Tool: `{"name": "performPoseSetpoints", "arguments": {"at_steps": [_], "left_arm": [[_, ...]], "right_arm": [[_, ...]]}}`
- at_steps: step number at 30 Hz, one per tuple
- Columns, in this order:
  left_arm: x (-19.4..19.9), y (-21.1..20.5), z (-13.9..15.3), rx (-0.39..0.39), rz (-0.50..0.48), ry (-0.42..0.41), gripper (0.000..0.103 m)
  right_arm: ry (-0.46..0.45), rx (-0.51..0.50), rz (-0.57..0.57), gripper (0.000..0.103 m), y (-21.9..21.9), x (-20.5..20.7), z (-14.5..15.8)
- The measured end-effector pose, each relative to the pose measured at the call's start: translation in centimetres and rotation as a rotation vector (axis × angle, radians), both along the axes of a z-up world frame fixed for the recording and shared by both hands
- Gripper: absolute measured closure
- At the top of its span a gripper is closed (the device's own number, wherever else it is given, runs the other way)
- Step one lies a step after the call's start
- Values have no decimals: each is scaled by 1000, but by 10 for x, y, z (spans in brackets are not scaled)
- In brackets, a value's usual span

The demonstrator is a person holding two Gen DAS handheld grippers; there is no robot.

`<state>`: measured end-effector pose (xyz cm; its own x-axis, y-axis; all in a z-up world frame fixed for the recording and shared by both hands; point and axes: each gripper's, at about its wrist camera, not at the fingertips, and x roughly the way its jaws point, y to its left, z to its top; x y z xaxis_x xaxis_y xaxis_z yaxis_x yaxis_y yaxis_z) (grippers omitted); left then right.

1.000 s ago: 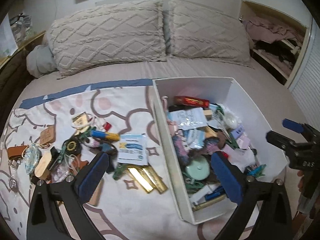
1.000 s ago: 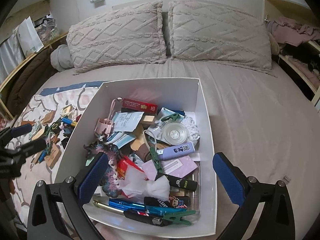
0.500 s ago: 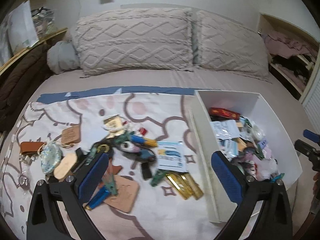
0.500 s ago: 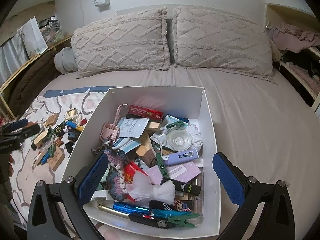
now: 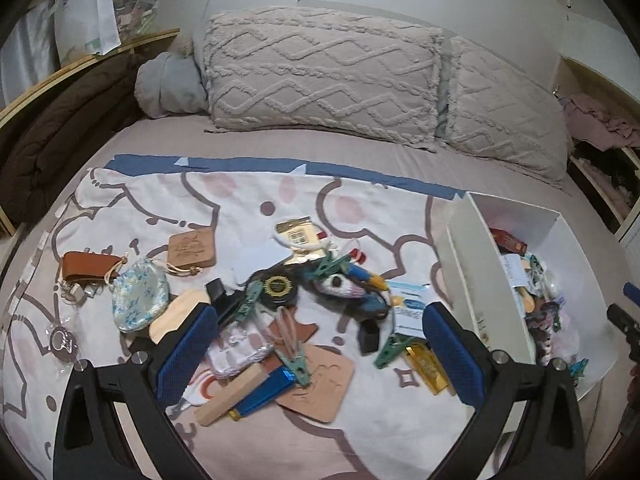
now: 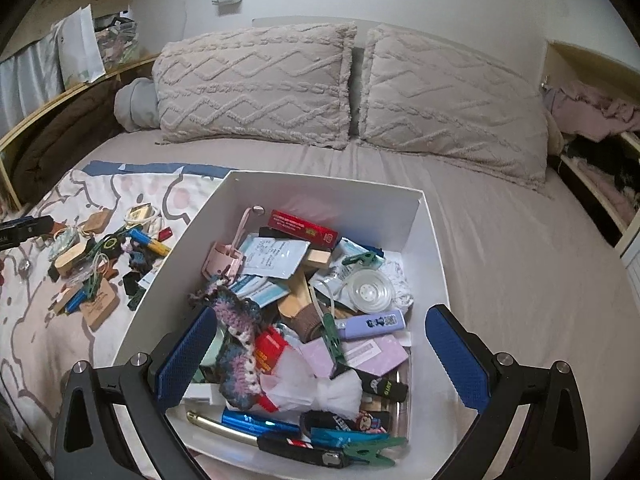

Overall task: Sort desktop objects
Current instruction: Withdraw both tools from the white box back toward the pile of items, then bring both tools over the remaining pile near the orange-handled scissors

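- Hovering over a loose pile of small items on the patterned white bedspread (image 5: 248, 200), the left gripper (image 5: 320, 344) is seen spread wide, nothing held between its blue pads.
- Right gripper (image 6: 322, 354) is likewise released and empty, poised above the open white rectangular box (image 6: 424, 220), which is already crammed.
- Pile contents: green plastic clothespin (image 5: 294, 360), blue flat metal bar (image 5: 264, 392), tan leather square patch (image 5: 320, 384), floral fabric drawstring pouch (image 5: 138, 294), round black tin with gold emblem (image 5: 277, 287). Box sits just beside the pile, on its right.
- Step is judged as target selection for the next pick; much is not yet sorted.
- Risks:
  - Items overlap; the clothespin lies across the bar and patch, so a neighbour could be dragged or double-grabbed.
  - Soft bedding gives under pressure; flat pieces like the patch could be pushed down rather than pinched.
  - Cords on the pouch could snag adjacent pieces.
  - Box is heaped near the front rim; a green clothespin (image 6: 368, 454) there could be knocked out by a drop.
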<state>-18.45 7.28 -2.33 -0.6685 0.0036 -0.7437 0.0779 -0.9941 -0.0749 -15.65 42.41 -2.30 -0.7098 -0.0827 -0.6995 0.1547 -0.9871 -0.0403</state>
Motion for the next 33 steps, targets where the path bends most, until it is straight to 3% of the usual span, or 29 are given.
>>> {"name": "performPoseSetpoints", "arguments": {"at_steps": [16,24,33], "left_arm": [[20,-80,-22,32,118,-20,0],[41,-108,-20,-3,136,17,0],[53,-130,-37,7,135,3,0]], "right_arm": [[35,-58,36,0,-45,6,1],[42,-85,76,0,-79,17,11],[44,-107,170,0,-132,36,12]]}}
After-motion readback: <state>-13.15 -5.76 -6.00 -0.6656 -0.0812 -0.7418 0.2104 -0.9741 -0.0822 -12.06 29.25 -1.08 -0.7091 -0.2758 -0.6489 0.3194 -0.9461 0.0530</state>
